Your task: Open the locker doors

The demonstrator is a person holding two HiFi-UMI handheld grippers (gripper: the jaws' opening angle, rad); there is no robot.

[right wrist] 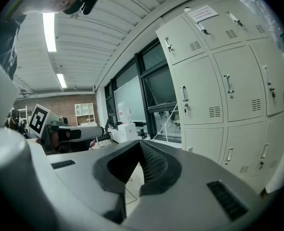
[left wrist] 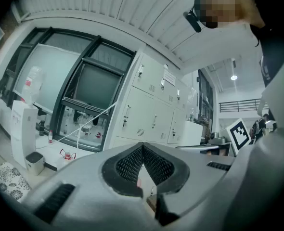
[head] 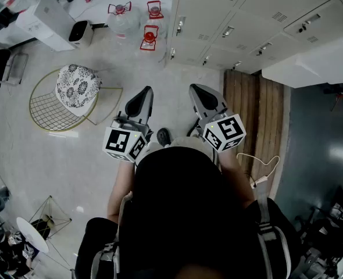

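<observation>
The pale grey lockers (head: 247,16) stand ahead along the wall, every door closed, each with a small metal handle and a vent. In the head view my left gripper (head: 146,92) and right gripper (head: 196,89) are held side by side in front of the person's body, well short of the lockers. Both are shut with nothing between the pads. The left gripper view shows its jaw tips (left wrist: 142,146) meeting, with the lockers (left wrist: 149,105) further off. From the right gripper (right wrist: 141,143), the lockers (right wrist: 224,90) fill the right side, closer.
A wire chair with a patterned cushion (head: 75,86) stands to the left. Water jugs with red handles (head: 128,16), a white bin (head: 81,32) and a white unit (head: 43,16) sit by the window. To the right are wooden planks (head: 256,109) and a white counter (head: 311,65).
</observation>
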